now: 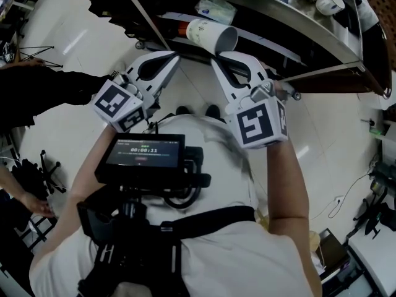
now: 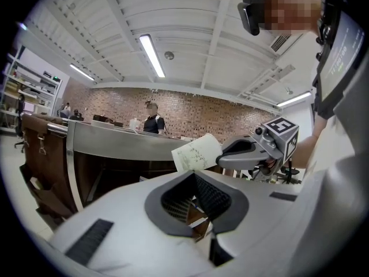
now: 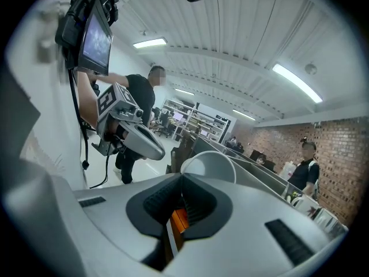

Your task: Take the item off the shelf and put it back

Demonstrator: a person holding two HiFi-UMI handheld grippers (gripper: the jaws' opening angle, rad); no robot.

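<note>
The right tongs [image 3: 183, 176] are closed on the thin wall of a white paper cup [image 3: 210, 165] at its rim, so the cup's open mouth sits right at their tips. From above, the right tongs [image 1: 218, 58] reach up to the cup [image 1: 210, 34], which lies tipped on its side, its mouth on the right-tongs side and its base toward the left tongs. The left tongs [image 2: 194, 173] are pressed together with nothing between them. Their tips [image 1: 176, 54] are just beside the cup's lower side and apart from it. Past both tongs runs the metal-edged shelf [image 1: 297, 18]. Whether the cup rests on it or hangs clear cannot be told. Farther back on the shelf lie a plastic packet [image 1: 215, 8] and white mugs [image 1: 328, 2].
</note>
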